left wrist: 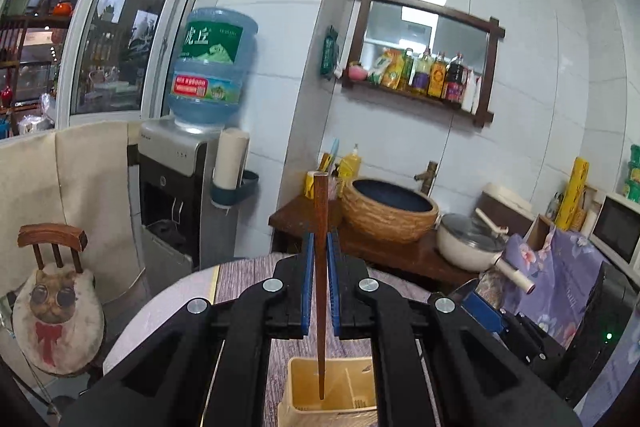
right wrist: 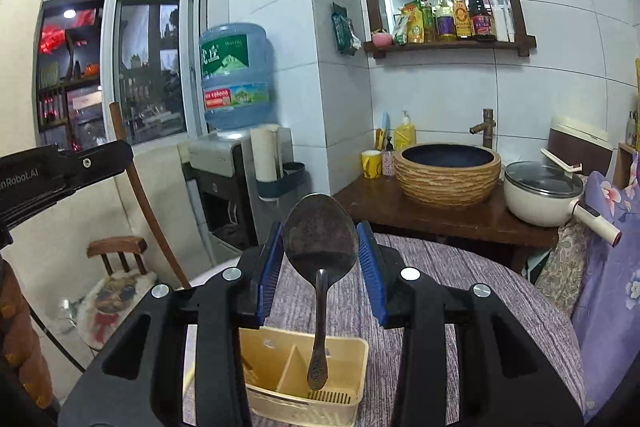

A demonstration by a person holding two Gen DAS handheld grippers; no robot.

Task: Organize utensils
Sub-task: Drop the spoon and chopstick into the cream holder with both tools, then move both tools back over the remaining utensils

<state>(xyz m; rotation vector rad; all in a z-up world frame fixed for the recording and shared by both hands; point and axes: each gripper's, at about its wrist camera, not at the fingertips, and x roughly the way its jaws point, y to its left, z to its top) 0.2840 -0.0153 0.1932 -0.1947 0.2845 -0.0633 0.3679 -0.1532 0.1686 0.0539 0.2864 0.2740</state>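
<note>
Left wrist view: holder (left wrist: 296,379) sitting lowest, chopstick (left wrist: 320,267) hanging tip-down into it, left gripper (left wrist: 320,283) pinching narrowly. Right gripper (right wrist: 320,267) is clamping a spoon (right wrist: 320,239) — bowl-gripped, it may swing and miss its compartment.

A divided caddy (right wrist: 352,359) sits near on the counter (right wrist: 460,279); far right stands a basin (right wrist: 447,174), a pot (right wrist: 540,193) right of it.
</note>
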